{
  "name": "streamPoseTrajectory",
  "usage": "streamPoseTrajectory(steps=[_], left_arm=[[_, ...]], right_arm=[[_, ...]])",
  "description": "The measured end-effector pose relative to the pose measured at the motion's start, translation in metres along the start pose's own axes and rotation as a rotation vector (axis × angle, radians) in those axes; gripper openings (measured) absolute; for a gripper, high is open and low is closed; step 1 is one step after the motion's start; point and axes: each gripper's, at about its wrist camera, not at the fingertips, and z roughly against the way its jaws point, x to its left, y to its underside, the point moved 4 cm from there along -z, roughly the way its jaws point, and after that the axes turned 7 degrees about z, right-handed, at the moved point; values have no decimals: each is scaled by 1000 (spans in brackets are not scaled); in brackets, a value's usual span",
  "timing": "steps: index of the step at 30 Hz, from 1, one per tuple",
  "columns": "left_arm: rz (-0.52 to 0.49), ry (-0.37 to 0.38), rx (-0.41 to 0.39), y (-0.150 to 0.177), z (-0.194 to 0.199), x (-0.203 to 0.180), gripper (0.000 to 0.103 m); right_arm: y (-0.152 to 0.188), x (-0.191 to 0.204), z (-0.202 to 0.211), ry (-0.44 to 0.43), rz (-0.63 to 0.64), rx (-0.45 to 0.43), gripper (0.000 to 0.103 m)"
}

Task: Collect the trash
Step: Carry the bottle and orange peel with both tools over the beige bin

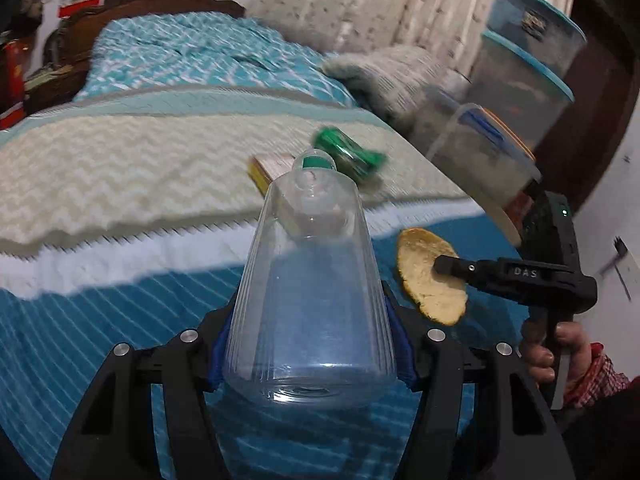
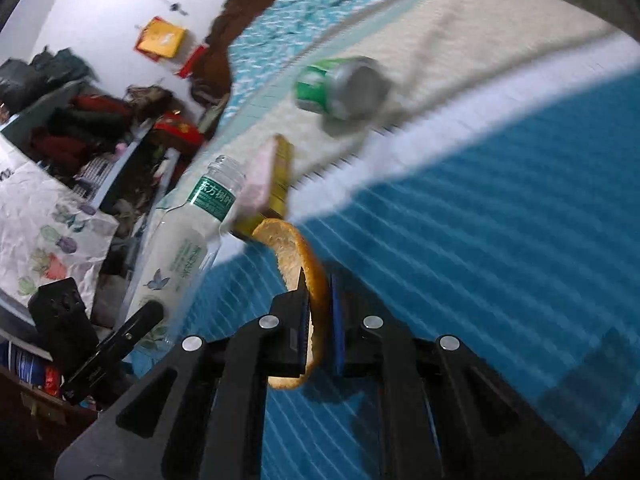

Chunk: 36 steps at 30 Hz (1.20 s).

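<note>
A clear, uncapped plastic bottle [image 1: 312, 280] with a green neck label is clamped between the blue pads of my left gripper [image 1: 314, 354], neck pointing away. In the right wrist view the same bottle [image 2: 188, 240] hangs at the left with a left finger [image 2: 134, 322] against it. My right gripper [image 2: 320, 304] is shut on a curved orange peel [image 2: 294, 252], which also shows at the right gripper [image 1: 444, 266] as a yellow peel [image 1: 420, 280]. On the cream blanket lie a green can [image 2: 340, 88] and a pink-and-yellow box [image 2: 268, 184].
Both grippers hover over a bed with a teal striped cover [image 2: 480, 240]. Stacked clear storage tubs [image 1: 520, 80] stand past the bed's right side. A flower-print paper bag [image 2: 48, 232] and cluttered shelves [image 2: 80, 128] are at its left. A person's hand [image 1: 560, 348] holds the right gripper.
</note>
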Motion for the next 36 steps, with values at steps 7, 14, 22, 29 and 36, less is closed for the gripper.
streamPoseTrajectory(steps=[7, 14, 22, 29, 36], left_arm=[[-53, -49, 52, 25, -18, -21, 60], [-110, -155, 77, 20, -37, -36, 69], [-182, -105, 122, 24, -42, -62, 59], [-207, -37, 170, 10, -60, -89, 59], [-312, 21, 182, -27, -97, -141, 59]], right_arm=[[11, -13, 2, -1, -18, 21, 16], [31, -23, 10, -26, -21, 32, 17], [32, -18, 21, -41, 34, 4, 43], [29, -33, 33, -40, 39, -48, 10], [7, -91, 83, -21, -85, -180, 11]])
